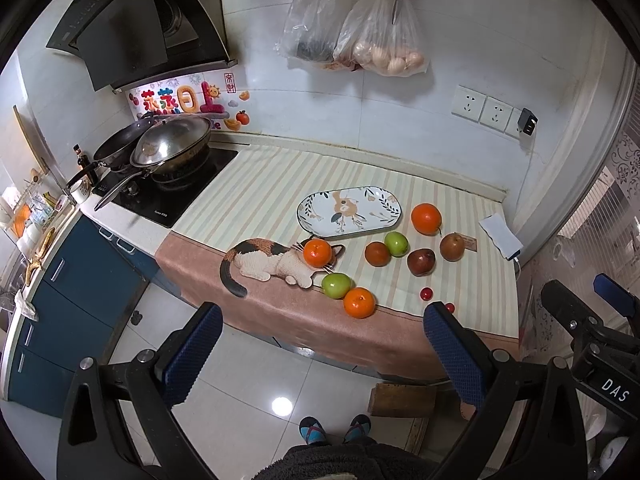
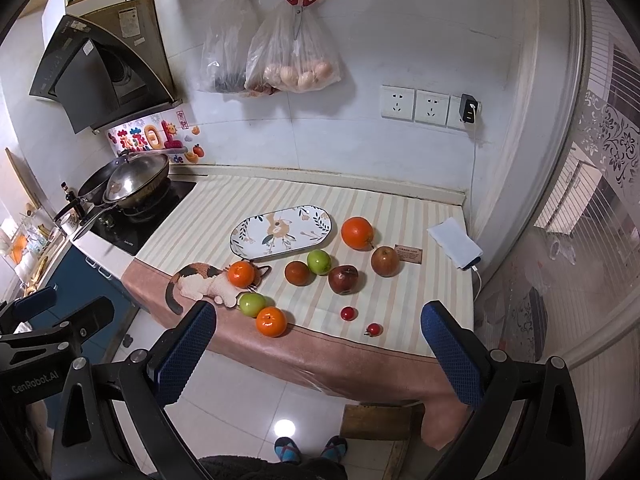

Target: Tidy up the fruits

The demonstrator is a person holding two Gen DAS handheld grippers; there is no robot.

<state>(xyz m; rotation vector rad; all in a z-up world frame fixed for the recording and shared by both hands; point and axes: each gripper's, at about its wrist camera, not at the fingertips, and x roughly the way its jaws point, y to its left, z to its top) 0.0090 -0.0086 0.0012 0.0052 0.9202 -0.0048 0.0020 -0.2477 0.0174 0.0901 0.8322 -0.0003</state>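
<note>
An empty oval patterned plate (image 1: 349,211) (image 2: 282,232) lies on the striped cloth. Around it sit three oranges (image 1: 426,219) (image 2: 357,233), two green apples (image 1: 337,285) (image 2: 319,261), dark red and brown fruits (image 1: 421,262) (image 2: 343,279) and two small red fruits (image 2: 348,313). My left gripper (image 1: 322,356) is open and empty, held back from the counter's front edge over the floor. My right gripper (image 2: 320,354) is also open and empty, likewise short of the counter edge. The right gripper's body shows at the right of the left wrist view (image 1: 592,332).
A stove with two pans (image 1: 168,148) stands left of the cloth. A power bank (image 2: 456,249) and a small card (image 2: 408,254) lie at the right end. Bags (image 2: 292,60) and scissors hang on the wall. A wooden stool (image 1: 402,400) stands below the counter.
</note>
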